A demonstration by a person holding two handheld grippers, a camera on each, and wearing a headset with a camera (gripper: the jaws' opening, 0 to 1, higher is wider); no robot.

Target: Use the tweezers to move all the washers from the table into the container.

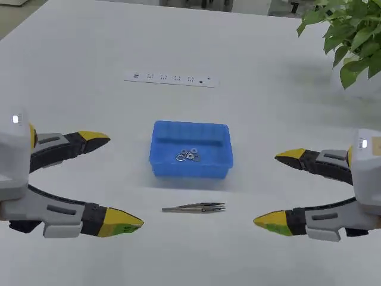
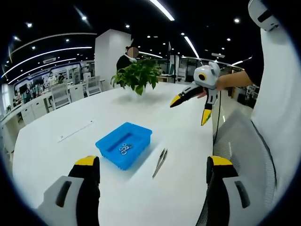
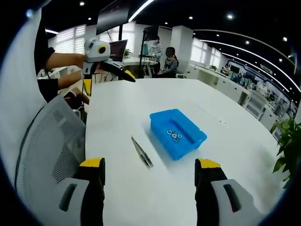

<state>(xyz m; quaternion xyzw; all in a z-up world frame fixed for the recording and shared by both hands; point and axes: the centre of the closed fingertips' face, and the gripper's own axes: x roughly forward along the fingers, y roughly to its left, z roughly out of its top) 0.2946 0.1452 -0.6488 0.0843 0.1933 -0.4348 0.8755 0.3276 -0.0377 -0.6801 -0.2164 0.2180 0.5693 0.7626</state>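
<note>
A blue container (image 1: pixel 191 149) sits mid-table with several washers (image 1: pixel 188 155) inside it. Metal tweezers (image 1: pixel 194 207) lie flat on the table just in front of it. My left gripper (image 1: pixel 117 180) hovers open at the left, apart from both. My right gripper (image 1: pixel 281 188) hovers open at the right, its jaws empty. In the left gripper view the container (image 2: pixel 124 144), washers (image 2: pixel 124 148) and tweezers (image 2: pixel 160 162) lie ahead, with the right gripper (image 2: pixel 191 108) beyond. The right gripper view shows the container (image 3: pixel 177 133), washers (image 3: pixel 174 135), tweezers (image 3: pixel 141 152) and the left gripper (image 3: pixel 108 77).
A white power strip (image 1: pixel 170 78) lies behind the container. A potted plant (image 1: pixel 351 36) stands at the far right corner. A mesh office chair (image 3: pixel 47 146) stands at the table's near edge. People sit at a desk (image 3: pixel 162 59) in the background.
</note>
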